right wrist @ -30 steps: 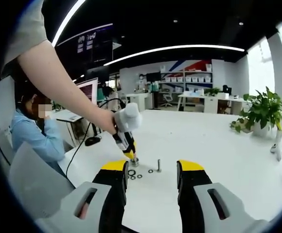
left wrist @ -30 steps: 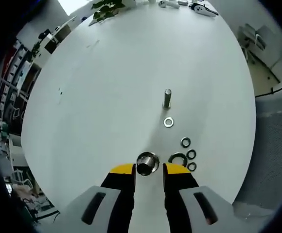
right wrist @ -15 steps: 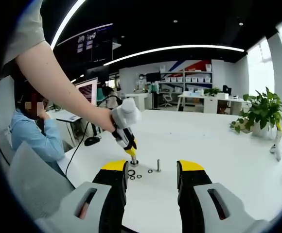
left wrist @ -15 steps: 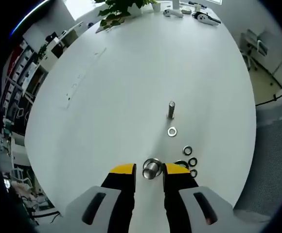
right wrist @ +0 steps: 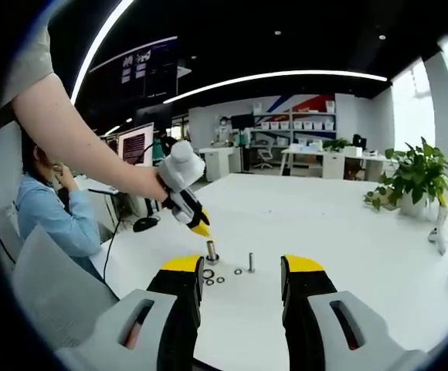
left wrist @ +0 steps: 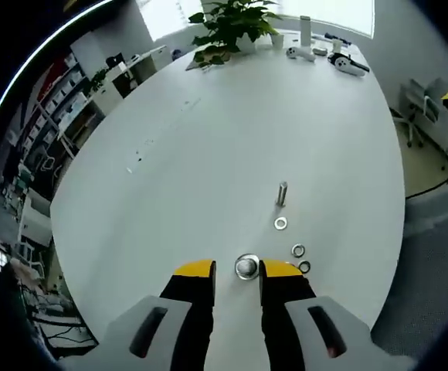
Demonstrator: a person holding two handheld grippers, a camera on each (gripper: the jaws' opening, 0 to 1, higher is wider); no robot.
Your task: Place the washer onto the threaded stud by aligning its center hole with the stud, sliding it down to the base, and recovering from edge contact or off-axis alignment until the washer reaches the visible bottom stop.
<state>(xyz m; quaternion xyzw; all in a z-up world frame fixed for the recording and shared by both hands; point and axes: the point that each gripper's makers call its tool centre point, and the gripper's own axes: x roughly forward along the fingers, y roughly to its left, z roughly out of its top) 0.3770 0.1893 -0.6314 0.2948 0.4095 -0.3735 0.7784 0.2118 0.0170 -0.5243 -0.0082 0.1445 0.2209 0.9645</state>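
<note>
White table (left wrist: pixel 208 154) carries a threaded stud (left wrist: pixel 282 193) standing upright, one washer (left wrist: pixel 280 223) just beside it at 6 o'clock, two more washers (left wrist: pixel 298 250) farther down. A second stud (left wrist: pixel 246 267) stands between the left hand-held gripper (left wrist: pixel 235 270)'s spread jaws. Potted plant (left wrist: pixel 232 23) at 12. Right hand-held gripper (right wrist: pixel 241 270) is spread, empty.
</note>
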